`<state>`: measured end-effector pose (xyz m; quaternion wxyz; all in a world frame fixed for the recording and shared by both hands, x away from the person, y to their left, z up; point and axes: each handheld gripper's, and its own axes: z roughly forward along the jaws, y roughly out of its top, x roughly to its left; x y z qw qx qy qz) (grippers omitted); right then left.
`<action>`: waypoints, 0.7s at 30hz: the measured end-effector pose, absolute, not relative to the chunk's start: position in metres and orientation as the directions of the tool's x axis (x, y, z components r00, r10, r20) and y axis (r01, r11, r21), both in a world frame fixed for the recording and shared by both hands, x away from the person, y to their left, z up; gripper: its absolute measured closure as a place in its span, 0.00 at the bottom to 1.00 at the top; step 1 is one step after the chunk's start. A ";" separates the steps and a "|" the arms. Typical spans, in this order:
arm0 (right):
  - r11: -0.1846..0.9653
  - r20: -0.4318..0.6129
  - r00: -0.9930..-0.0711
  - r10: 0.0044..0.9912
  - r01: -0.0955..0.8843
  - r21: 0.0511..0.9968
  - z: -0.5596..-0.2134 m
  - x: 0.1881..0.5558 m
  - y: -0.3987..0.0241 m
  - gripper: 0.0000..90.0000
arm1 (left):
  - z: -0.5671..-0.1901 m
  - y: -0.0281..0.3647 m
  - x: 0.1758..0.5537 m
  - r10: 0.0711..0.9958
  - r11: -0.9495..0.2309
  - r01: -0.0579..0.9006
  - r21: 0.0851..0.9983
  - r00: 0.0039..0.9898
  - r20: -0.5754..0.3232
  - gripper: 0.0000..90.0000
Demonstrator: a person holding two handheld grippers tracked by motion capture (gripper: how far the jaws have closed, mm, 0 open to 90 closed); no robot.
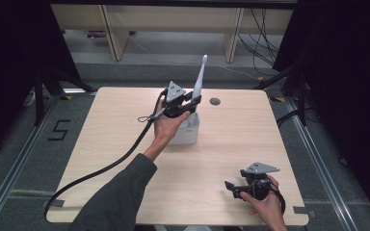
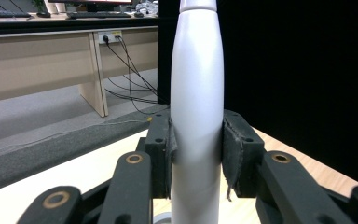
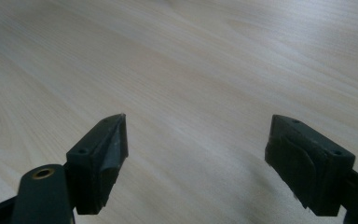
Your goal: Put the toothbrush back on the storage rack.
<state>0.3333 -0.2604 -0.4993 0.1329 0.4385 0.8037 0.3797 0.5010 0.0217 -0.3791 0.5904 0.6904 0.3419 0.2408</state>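
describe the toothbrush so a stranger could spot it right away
On the wooden table, look toward the far middle, where a white holder stands. Just above it the left hand-held gripper clamps the toothbrush: the one tall, slim white stick pointing upward.

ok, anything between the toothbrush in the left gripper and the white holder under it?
Nothing visible. The left gripper is shut on the toothbrush, upright right above the white holder. Whether the handle's bottom end is already inside cannot be told. The right gripper rests open, well off near the table edge.

Your left gripper (image 1: pixel 189 103) grips the upright white toothbrush (image 1: pixel 200 79) over its white holder (image 1: pixel 185 129); your right gripper (image 1: pixel 236 186) rests apart, jaws spread.
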 end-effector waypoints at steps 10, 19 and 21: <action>0.326 0.124 -0.582 0.804 0.604 0.727 -0.500 0.333 -0.260 0.24 | -0.386 0.012 0.508 0.762 -0.073 0.185 0.980 0.644 -0.065 0.74; 0.331 0.117 -0.582 0.805 0.602 0.726 -0.499 0.333 -0.260 0.24 | -0.392 0.011 0.512 0.767 -0.062 0.192 0.979 0.637 -0.076 0.74; 0.331 0.115 -0.582 0.805 0.602 0.727 -0.499 0.333 -0.260 0.24 | -0.394 0.010 0.512 0.765 -0.054 0.191 0.980 0.638 -0.082 0.74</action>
